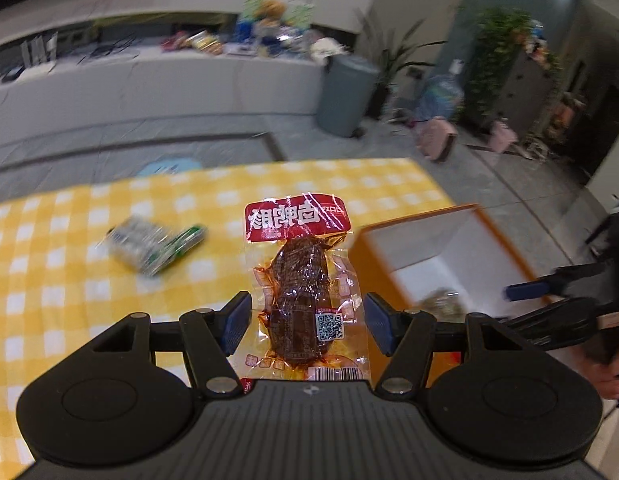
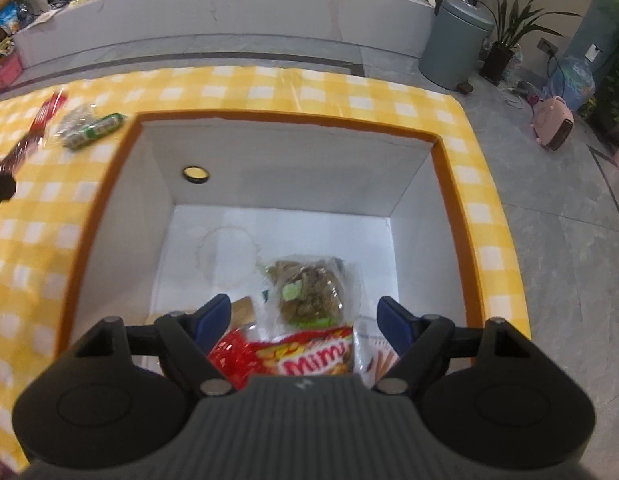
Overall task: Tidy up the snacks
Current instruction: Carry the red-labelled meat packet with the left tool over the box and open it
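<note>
- Your left claw (image 1: 305, 322) has a clear vacuum pack of dark braised meat (image 1: 303, 292) between its blue pads (image 1: 237, 322). The pack's edges reach both pads and it stands up off the counter (image 1: 49, 280), so the claw is gripping it.
- That pack has a red header with white characters at its far end and a QR sticker low on its right side.
- In the left wrist view the counter wears a yellow-and-white checked cloth, and a green-and-clear wrapped snack (image 1: 157, 248) lies on it, left of the held pack and well apart from it. The picture is blurred there.
- The orange-rimmed white box (image 1: 461, 248) sits to the right of your left claw. Your right claw shows at that edge of the frame, over the box.
- Your right claw (image 2: 305, 320) hangs over the box (image 2: 449, 184) with its jaws wide apart and nothing pressed between the pads.
- On the box floor below it lie a clear bag of brown snack pieces with green bits (image 2: 309, 292) and a red "Mimi" bag (image 2: 305, 356), which overlaps that bag's near end.
- A small round fitting (image 2: 196, 174) sits on the box's far-left inner wall.
- From the right wrist view, the green snack (image 2: 91, 128) lies on the cloth just outside the box's far-left corner.
</note>
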`<state>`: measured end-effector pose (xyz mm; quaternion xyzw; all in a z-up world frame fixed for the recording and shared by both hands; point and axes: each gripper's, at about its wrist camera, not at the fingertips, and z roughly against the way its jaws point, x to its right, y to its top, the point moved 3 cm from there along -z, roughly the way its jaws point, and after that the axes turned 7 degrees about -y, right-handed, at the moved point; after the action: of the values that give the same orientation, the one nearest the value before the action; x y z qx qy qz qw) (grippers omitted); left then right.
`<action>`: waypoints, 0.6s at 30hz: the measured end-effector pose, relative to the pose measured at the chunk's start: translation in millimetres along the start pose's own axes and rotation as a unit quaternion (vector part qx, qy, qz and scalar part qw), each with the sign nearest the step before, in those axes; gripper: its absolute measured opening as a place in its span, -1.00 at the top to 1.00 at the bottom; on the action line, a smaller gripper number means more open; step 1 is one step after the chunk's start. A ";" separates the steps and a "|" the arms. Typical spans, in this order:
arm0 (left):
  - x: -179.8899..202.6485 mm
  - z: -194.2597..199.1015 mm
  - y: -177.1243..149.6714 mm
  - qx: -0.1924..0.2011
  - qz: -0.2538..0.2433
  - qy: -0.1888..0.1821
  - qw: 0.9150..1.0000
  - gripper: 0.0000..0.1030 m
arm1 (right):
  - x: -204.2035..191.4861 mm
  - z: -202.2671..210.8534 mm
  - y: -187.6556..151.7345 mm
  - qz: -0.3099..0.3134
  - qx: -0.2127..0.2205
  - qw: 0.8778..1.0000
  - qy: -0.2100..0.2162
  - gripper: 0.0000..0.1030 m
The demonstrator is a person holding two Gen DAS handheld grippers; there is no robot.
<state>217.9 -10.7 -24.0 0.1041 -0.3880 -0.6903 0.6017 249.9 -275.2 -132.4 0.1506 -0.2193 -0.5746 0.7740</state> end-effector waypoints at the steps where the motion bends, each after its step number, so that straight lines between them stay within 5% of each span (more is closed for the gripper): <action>1: 10.2 3.4 4.5 0.000 -0.008 -0.008 1.000 -0.37 | 1.1 3.0 -1.5 0.003 0.000 1.000 0.003 -0.52; 10: 99.8 -29.4 26.9 -0.046 -0.093 -0.060 0.993 -0.37 | 14.4 24.3 -15.5 0.022 0.001 1.000 -0.001 -0.52; 18: 126.4 -106.3 23.6 -0.135 -0.076 -0.084 0.984 -0.37 | 25.4 23.7 -28.7 0.042 0.004 0.999 -0.001 -0.52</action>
<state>268.4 -169.0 -39.5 -0.0075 -0.3310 -0.7863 0.5216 220.3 -307.5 -121.8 0.1439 -0.2280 -0.5413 0.7965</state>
